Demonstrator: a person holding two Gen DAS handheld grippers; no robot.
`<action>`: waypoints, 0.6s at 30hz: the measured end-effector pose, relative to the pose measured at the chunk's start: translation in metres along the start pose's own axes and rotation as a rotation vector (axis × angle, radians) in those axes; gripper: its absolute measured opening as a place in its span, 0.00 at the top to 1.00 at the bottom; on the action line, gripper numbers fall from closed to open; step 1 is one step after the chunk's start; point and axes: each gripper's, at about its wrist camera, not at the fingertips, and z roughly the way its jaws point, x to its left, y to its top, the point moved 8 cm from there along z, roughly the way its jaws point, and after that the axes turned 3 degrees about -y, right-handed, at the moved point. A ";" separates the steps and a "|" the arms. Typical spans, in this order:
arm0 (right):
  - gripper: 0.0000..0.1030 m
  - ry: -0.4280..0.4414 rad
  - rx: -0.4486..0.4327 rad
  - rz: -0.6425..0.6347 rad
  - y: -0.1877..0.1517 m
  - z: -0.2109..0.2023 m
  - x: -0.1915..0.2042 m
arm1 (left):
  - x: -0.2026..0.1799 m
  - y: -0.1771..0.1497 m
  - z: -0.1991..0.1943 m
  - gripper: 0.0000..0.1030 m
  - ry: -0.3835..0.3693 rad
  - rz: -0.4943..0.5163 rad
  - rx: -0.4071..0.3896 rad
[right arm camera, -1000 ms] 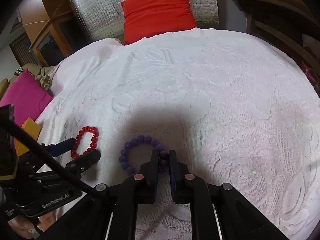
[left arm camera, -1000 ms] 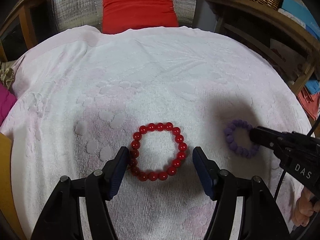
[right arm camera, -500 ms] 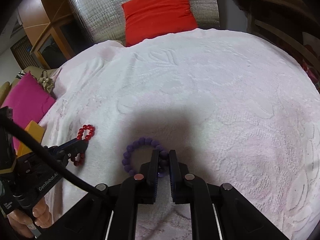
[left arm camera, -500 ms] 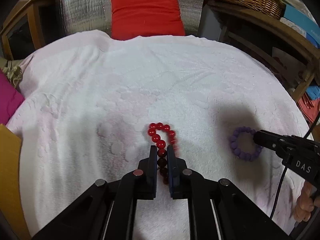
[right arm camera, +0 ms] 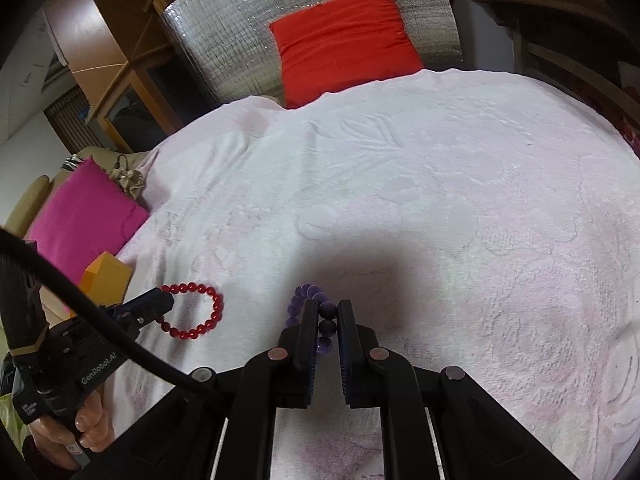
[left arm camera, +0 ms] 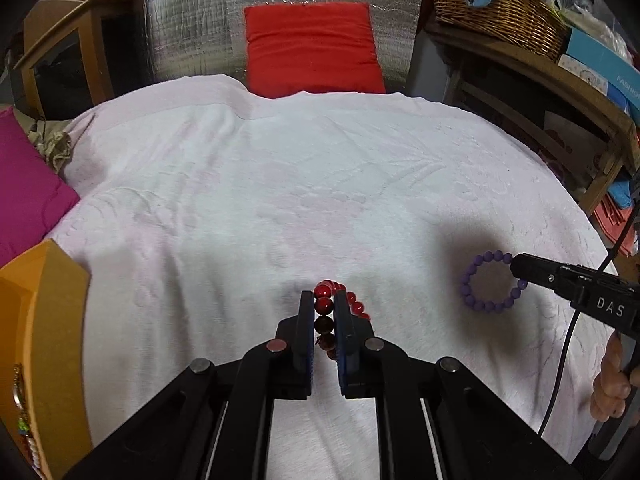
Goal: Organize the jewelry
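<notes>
Two bracelets, two grips, and both are pinched right now! Over on the left, the left hand-held gripper (left arm camera: 324, 300) has its jaws drawn narrow on the red bead bracelet (left arm camera: 325, 305), beads stacked up between the blue pads while the rest of the loop trails off to the side over the pale pink blanket (left arm camera: 280, 168). On the right, the right hand-held gripper (right arm camera: 327, 308) is clamped just as tight on the purple bead bracelet (right arm camera: 327, 326), a few beads poking out beyond the fingertips. Containers now: an orange box (left arm camera: 44, 320) sits at the left edge of the left wrist view, with what looks like a string of small beads and a charm along its near side, though that part is too blurred to name. Up on the shelf at the back right stands a wicker basket (left arm camera: 496, 12) with something blue lying in it. The right wrist view catches only a corner of that orange box and cuts the basket off almost entirely. What it does give is the red loop seen side-on, hanging open and round from the other tool, with fingers (right arm camera: 90, 436) wrapped around the handle. The left wrist view returns the favour, showing the purple ring open and round at the tip of the right tool. A red cushion (left arm camera: 312, 48) and a magenta cushion (right arm camera: 80, 216) frame the scene.
</notes>
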 end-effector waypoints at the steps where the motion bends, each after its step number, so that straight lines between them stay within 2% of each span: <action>1: 0.90 0.002 -0.002 -0.004 0.000 0.000 0.001 | 0.003 -0.001 -0.003 0.91 0.005 0.001 -0.002; 8: 0.90 0.023 0.026 0.010 -0.003 0.005 0.000 | 0.019 -0.012 -0.002 0.91 0.020 0.001 0.031; 14: 0.90 0.044 0.032 -0.011 -0.006 0.005 0.006 | 0.018 -0.014 -0.009 0.91 0.020 0.029 0.013; 18: 0.90 0.049 0.058 -0.026 -0.010 0.011 0.012 | 0.017 -0.020 0.000 0.91 0.033 0.038 0.047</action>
